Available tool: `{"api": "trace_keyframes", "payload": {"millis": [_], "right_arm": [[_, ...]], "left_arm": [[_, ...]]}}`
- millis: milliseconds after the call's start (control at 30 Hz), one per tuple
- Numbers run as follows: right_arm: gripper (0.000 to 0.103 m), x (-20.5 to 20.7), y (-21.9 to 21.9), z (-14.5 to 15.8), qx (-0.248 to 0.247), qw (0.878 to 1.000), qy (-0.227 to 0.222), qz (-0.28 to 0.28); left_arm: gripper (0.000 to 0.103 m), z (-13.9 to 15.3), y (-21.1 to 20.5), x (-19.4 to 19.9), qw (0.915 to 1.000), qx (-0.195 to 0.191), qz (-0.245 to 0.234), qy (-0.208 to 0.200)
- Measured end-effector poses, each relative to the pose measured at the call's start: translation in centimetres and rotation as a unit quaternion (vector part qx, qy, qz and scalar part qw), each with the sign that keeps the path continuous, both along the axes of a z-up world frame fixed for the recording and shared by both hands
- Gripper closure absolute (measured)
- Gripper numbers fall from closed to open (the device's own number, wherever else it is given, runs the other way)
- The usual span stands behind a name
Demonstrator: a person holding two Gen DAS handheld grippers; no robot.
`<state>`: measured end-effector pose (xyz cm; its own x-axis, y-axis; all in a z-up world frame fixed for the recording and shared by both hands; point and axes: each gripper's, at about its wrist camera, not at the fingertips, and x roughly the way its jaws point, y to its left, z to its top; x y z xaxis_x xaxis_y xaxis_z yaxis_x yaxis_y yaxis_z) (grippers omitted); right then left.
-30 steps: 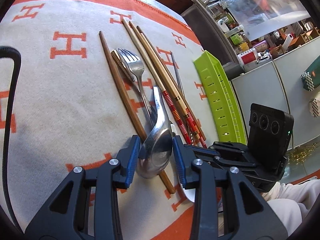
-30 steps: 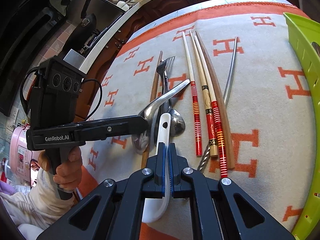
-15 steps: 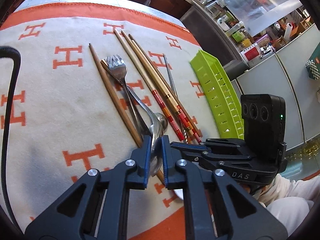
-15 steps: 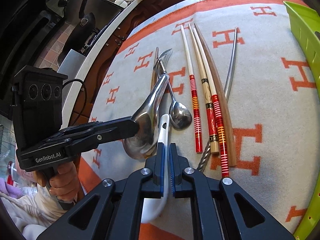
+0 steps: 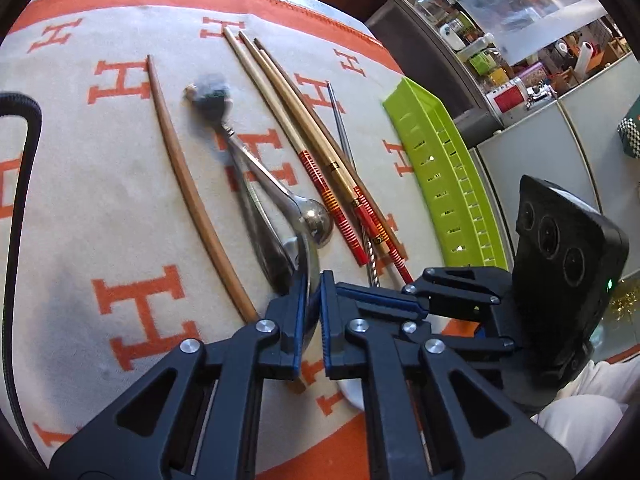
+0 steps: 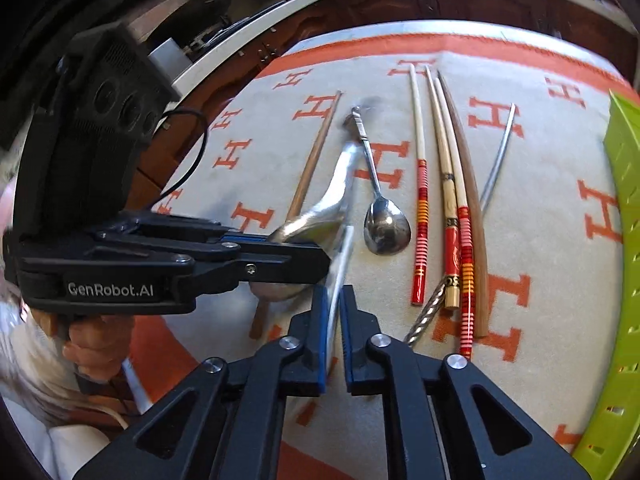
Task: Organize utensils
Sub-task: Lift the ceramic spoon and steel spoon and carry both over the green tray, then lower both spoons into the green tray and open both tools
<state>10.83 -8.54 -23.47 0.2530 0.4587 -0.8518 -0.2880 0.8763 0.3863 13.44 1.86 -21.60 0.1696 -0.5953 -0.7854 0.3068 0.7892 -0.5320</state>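
Left wrist view: the left gripper (image 5: 311,312) is seen nearly closed, its blue pads pinched on the bowl of a large steel serving spoon (image 5: 276,216), which is lifted at an angle over the cream cloth with orange H letters (image 5: 80,200). Just beside it a small steel teaspoon (image 5: 316,220) is laid on the cloth, and a plain brown wooden chopstick (image 5: 188,188) is stretched out to the left. Red-banded wooden chopsticks (image 5: 320,168) are bunched to the right, with a lime-green slotted plastic tray (image 5: 448,184) beyond them.

Right wrist view: the right gripper (image 6: 335,336) is shown closed to a narrow gap on the handle of a white ceramic spoon (image 6: 340,264). The serving spoon (image 6: 328,204) is held up by the left gripper (image 6: 320,264) immediately in front, blurred. The teaspoon (image 6: 386,224), the chopsticks (image 6: 456,208) and a thin metal chopstick (image 6: 496,160) are spread on the cloth (image 6: 540,200), the tray (image 6: 624,240) at the right edge.
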Motion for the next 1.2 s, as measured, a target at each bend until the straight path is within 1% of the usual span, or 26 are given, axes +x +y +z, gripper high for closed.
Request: {"api": "trace_keyframes", "payload": {"millis": [33, 100, 167, 300, 367, 500, 567, 667, 800, 933, 1067, 1200], "right_arm": [[0.1, 0.1, -0.3, 0.0, 0.003, 1.0, 0.005, -0.007], [0.1, 0.1, -1.0, 0.2, 0.0, 1.0, 0.006, -0.02], [0.1, 0.0, -2.1, 0.7, 0.01, 0.999, 0.008, -0.036], [0.1, -0.3, -4.4, 2.3, 0.025, 0.998, -0.005, -0.063], [0.1, -0.5, -6.3, 3.7, 0.034, 0.996, -0.018, -0.085], [0.1, -1.2, -10.5, 6.7, 0.038, 0.99, -0.05, -0.125], [0.1, -1.8, -13.0, 7.8, 0.034, 0.987, -0.068, -0.145], [0.1, -2.8, -16.4, 8.8, 0.028, 0.981, -0.081, -0.172], [0.1, -4.2, -20.1, 8.4, 0.007, 0.978, -0.08, -0.195], [0.1, -5.5, -22.3, 7.0, -0.012, 0.977, -0.073, -0.199], [0.1, -6.0, -23.1, 4.9, -0.002, 0.982, -0.057, -0.182], [0.099, -6.1, -22.8, 2.9, 0.024, 0.985, -0.04, -0.168]], "left_arm": [[0.1, 0.3, -0.1, -0.2, 0.9999, 0.01, 0.004, -0.006], [0.1, 1.0, -0.2, -0.6, 0.9997, 0.016, 0.006, -0.016], [0.1, 1.9, -0.2, -1.1, 0.9994, 0.021, 0.006, -0.025], [0.1, 4.2, -0.7, -2.1, 0.9986, 0.028, -0.003, -0.044], [0.1, 5.6, -1.7, -2.8, 0.9977, 0.032, -0.013, -0.059], [0.1, 8.3, -4.7, -3.9, 0.9951, 0.027, -0.045, -0.083], [0.1, 9.2, -6.4, -4.5, 0.9934, 0.026, -0.062, -0.093], [0.1, 10.2, -9.7, -5.2, 0.9907, 0.023, -0.09, -0.1], [0.1, 10.7, -13.6, -5.8, 0.9874, 0.026, -0.119, -0.101], [0.1, 10.6, -17.2, -6.6, 0.9842, 0.034, -0.142, -0.099], [0.1, 10.0, -19.7, -7.2, 0.9814, 0.047, -0.16, -0.096], [0.1, 9.0, -21.3, -7.7, 0.98, 0.06, -0.17, -0.085]]}}
